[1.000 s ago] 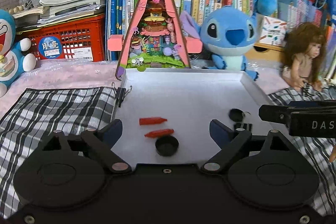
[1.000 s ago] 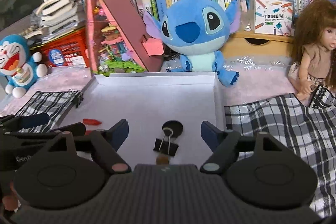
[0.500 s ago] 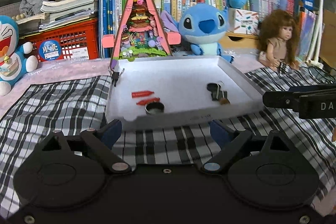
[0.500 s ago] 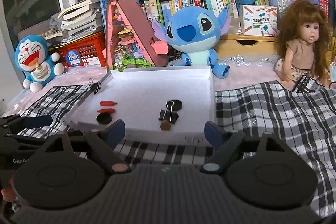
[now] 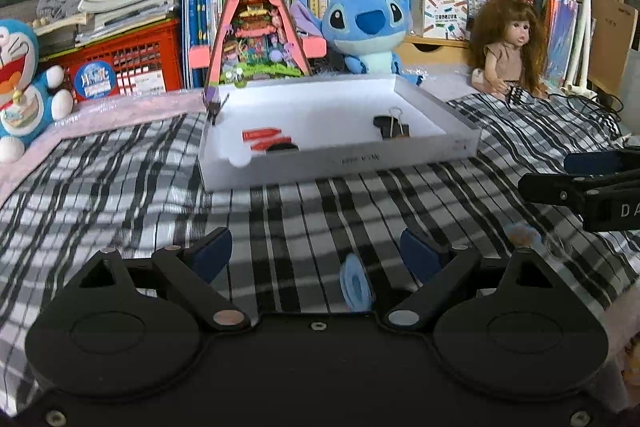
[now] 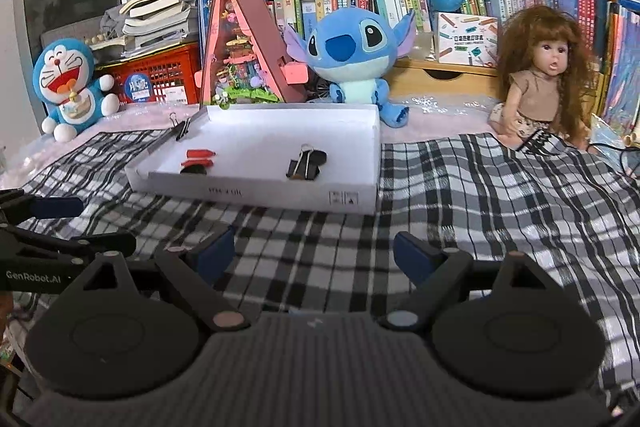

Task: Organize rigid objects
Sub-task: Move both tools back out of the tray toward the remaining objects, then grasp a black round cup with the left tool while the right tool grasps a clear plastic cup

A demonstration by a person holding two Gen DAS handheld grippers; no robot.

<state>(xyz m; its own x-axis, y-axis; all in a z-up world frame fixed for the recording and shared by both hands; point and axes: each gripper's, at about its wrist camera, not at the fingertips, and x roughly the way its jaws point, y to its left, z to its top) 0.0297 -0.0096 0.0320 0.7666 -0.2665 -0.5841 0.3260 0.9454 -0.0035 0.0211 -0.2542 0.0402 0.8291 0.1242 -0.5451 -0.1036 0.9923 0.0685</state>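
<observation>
A shallow white box (image 5: 360, 159) (image 6: 256, 191) sits on the checked cloth. In it lie two red pieces (image 5: 262, 135) (image 6: 199, 155), a black round cap (image 5: 282, 148) (image 6: 193, 169) and a black binder clip (image 5: 394, 127) (image 6: 305, 165). Another binder clip (image 5: 214, 105) (image 6: 182, 126) is clipped on the box's far left corner. My left gripper (image 5: 316, 253) is open and empty over the cloth, well short of the box. My right gripper (image 6: 314, 253) is open and empty too, in front of the box.
A small blue round thing (image 5: 354, 285) lies on the cloth near my left gripper. Behind the box stand a pink triangular toy house (image 5: 258, 23), a Stitch plush (image 6: 352, 55), a doll (image 6: 542, 83), a Doraemon plush (image 6: 70, 83), a red crate (image 5: 124, 61) and books.
Both grippers have pulled back from over the box toward the near side of the cloth. The box and its contents now sit farther away. Both stay open and empty.
</observation>
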